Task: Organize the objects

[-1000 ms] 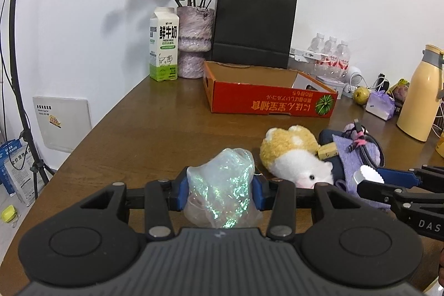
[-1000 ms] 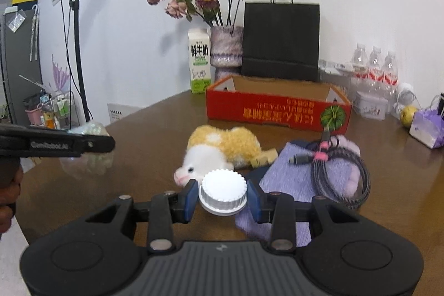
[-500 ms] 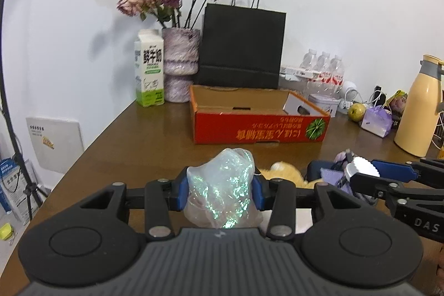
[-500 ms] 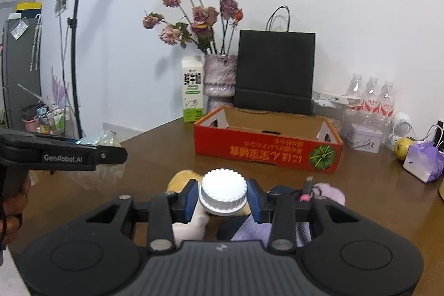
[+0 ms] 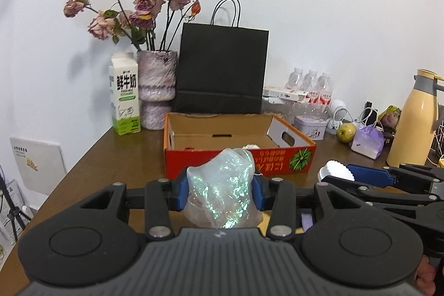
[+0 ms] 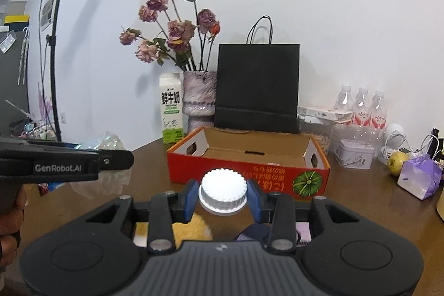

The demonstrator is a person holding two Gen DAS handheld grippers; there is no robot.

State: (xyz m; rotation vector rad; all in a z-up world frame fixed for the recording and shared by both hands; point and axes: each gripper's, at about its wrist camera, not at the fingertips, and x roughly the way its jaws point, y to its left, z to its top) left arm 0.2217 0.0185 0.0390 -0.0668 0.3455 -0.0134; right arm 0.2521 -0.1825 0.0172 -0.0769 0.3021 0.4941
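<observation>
**Both grippers loaded, facing the box**

The left gripper [image 5: 220, 192] is clamped on a crumpled iridescent bag [image 5: 222, 193] — its blue pads press the film from both sides. The right gripper [image 6: 223, 197] grasps a white ribbed cap [image 6: 223, 190] between its pads. Both are held above the counter [image 5: 111, 157], side by side, in front of the open red box [image 6: 249, 171] — a black bag [image 6: 258, 88] and vase [image 6: 198, 99] stand behind it.

The right tongs [image 6: 222, 194] clamp a white ribbed cap [image 6: 222, 190] before the red cardboard box [image 6: 247, 169] on the table [image 6: 369, 201].
</observation>
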